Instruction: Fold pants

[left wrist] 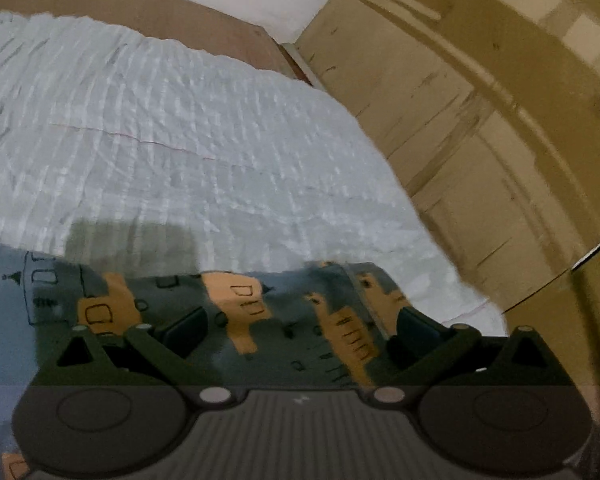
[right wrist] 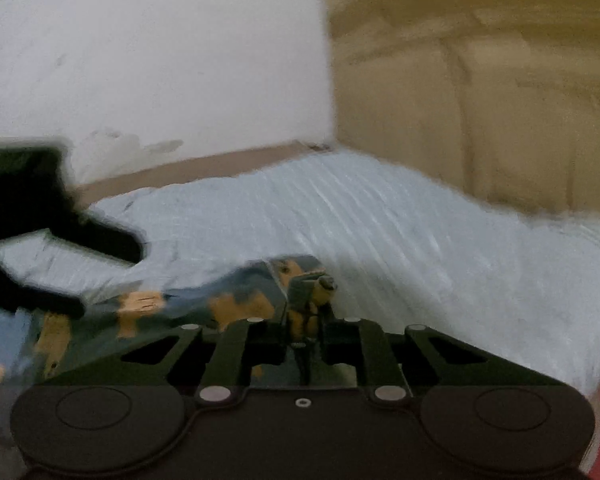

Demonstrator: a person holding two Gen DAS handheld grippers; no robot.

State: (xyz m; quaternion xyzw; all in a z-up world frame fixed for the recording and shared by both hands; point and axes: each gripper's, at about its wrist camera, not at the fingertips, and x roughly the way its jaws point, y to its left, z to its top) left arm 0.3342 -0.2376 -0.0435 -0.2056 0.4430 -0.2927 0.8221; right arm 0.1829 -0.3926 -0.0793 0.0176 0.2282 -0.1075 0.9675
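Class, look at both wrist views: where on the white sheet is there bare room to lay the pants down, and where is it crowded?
Bare: white sheet between the pants and the brown board. Crowded: the near edge, with both grippers in the pants.

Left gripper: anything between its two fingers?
Yes. In the left wrist view the left gripper stands wide open, with the patterned pants spanning the gap between its fingers; the pads are not pinching the cloth.
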